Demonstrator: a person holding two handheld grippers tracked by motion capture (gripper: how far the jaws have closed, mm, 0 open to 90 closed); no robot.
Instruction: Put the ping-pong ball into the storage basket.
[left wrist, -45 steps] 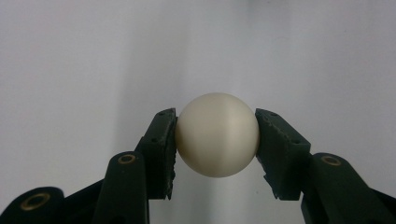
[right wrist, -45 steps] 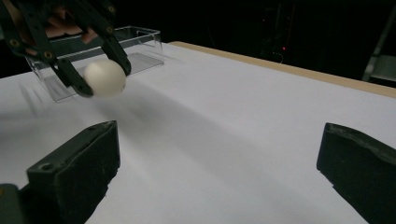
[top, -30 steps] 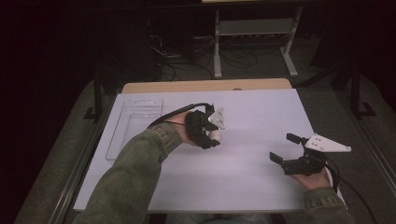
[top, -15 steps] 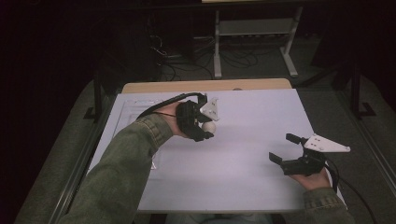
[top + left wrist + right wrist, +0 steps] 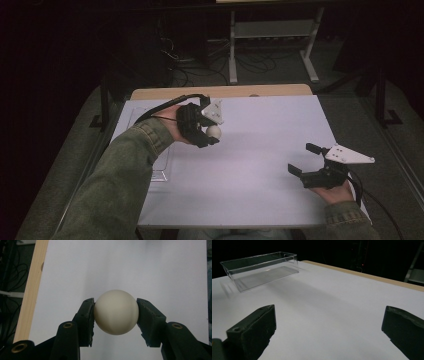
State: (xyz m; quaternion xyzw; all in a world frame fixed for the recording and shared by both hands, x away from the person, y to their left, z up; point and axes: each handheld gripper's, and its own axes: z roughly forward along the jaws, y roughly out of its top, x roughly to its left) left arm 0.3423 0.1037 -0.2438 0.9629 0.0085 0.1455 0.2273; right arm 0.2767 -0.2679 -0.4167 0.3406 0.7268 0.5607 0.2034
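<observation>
The left tongs (image 5: 115, 315) clamp a small cream ball (image 5: 116, 312) across its widest part above the bench (image 5: 260, 145) at ten o'clock, a light, smooth, likely slippery thing, while the right tongs (image 5: 306, 159) gape empty.

- Middle of the white surface (image 5: 250, 150) is wide open, nothing lying on it between the left tongs (image 5: 210, 131) and the right tongs (image 5: 306, 160), so either can cross freely.
- The one real obstacle is the clear plastic tray (image 5: 262, 270) along the left edge; its upright walls block a low sweep there.
- The green sleeve (image 5: 120, 175) hangs over the tray's near end.
</observation>
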